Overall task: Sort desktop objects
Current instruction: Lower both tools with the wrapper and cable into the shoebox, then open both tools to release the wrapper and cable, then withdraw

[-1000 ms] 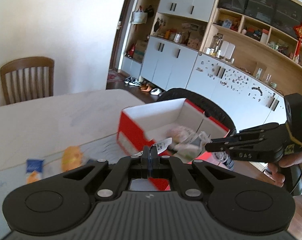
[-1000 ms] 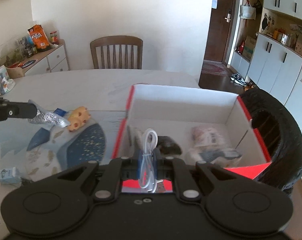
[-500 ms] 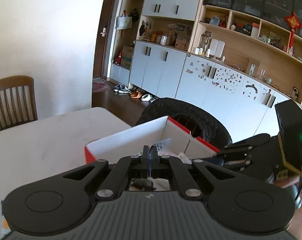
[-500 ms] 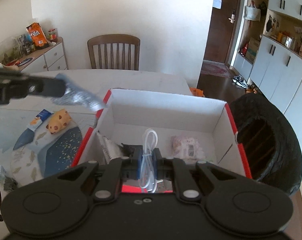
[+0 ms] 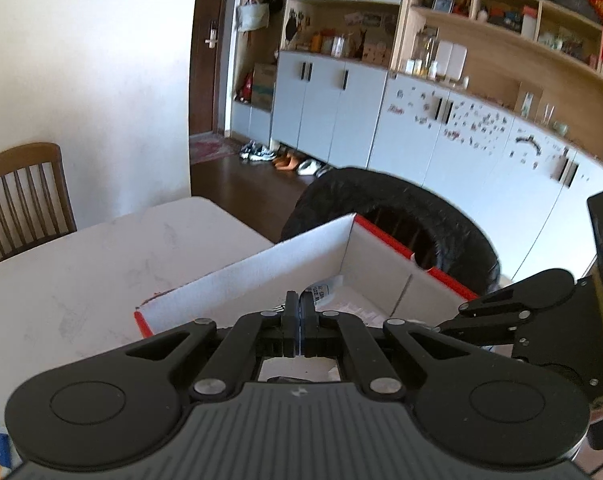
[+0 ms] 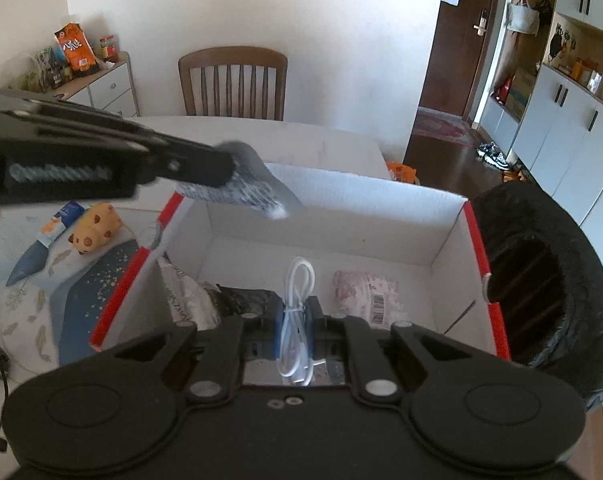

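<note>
A white cardboard box (image 6: 381, 200) with red outer walls stands on the pale table. My right gripper (image 6: 297, 306) is shut on a coiled white cable (image 6: 299, 280) and hangs over the box's near side. My left gripper (image 6: 226, 166) reaches in from the left, shut on a crumpled silver packet (image 6: 257, 196) above the box's far left corner. In the left wrist view the left gripper (image 5: 300, 300) shows closed jaws with a printed edge of the packet (image 5: 321, 291) sticking out over the box (image 5: 261, 276). Inside the box lie a pink packet (image 6: 365, 292), a dark item (image 6: 247, 296) and a pale wrapper (image 6: 185, 300).
Left of the box, a yellow plush toy (image 6: 95, 228) and a blue packet (image 6: 57, 220) rest by a blue patterned mat (image 6: 89, 296). A black ring-shaped object (image 6: 561, 280) hugs the box's right side. A wooden chair (image 6: 233, 80) stands behind the table.
My left gripper has carried the silver packet rightward from above the mat to over the box's left corner. My right gripper has moved a little further over the box with the cable.
</note>
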Tool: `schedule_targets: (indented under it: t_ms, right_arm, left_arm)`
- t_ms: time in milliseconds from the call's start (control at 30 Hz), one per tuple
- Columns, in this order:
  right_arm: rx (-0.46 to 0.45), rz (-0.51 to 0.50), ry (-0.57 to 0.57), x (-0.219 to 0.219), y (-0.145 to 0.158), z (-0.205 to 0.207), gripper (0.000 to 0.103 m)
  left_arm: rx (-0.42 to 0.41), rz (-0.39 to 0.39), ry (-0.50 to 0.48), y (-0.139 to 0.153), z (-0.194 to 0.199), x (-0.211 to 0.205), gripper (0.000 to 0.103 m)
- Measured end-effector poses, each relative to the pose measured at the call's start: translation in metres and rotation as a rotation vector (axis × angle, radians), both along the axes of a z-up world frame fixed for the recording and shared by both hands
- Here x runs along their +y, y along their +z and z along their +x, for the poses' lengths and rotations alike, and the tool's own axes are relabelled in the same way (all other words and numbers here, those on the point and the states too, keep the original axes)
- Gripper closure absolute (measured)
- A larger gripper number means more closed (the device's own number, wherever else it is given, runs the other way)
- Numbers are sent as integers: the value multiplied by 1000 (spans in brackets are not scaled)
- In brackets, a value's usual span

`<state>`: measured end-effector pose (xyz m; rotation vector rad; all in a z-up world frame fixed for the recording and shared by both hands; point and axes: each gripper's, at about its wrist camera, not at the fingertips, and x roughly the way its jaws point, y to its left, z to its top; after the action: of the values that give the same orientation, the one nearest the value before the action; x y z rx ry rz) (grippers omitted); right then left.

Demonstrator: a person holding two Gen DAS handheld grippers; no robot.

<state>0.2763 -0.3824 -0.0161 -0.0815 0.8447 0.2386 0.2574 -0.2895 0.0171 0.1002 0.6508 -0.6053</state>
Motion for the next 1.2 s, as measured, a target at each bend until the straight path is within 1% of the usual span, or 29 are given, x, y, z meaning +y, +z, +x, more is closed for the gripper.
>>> schedule_targets:
  t_ms: [133, 300, 433, 667, 900, 967, 1033, 1200]
  right_arm:
    - [31, 3, 7, 3, -11, 11, 93]
    - [71, 0, 10, 7, -27, 23, 93]
    - [108, -9, 20, 9, -37, 27, 93]
    - [183, 33, 0, -1, -50, 32, 93]
    - [223, 34, -14, -4, -59, 35, 93]
    - [230, 38, -14, -4, -62, 34, 92]
    - [233, 40, -18, -5, -64, 35, 89]
    - [215, 45, -19, -6, -56, 32, 82]
  left_arm:
    - [14, 59, 3, -15, 13, -13, 103]
    - [77, 94, 24, -35, 30, -20, 103]
    - [104, 134, 27, -46, 36, -27, 103]
    - [171, 164, 48, -60, 50, -32, 103]
    - [234, 194, 46, -74, 57, -31, 103]
    - [259, 198, 48, -77, 58, -30, 103]
    - [286, 201, 46, -80, 60, -29, 103]
    - [314, 214, 40, -81, 61, -28, 103]
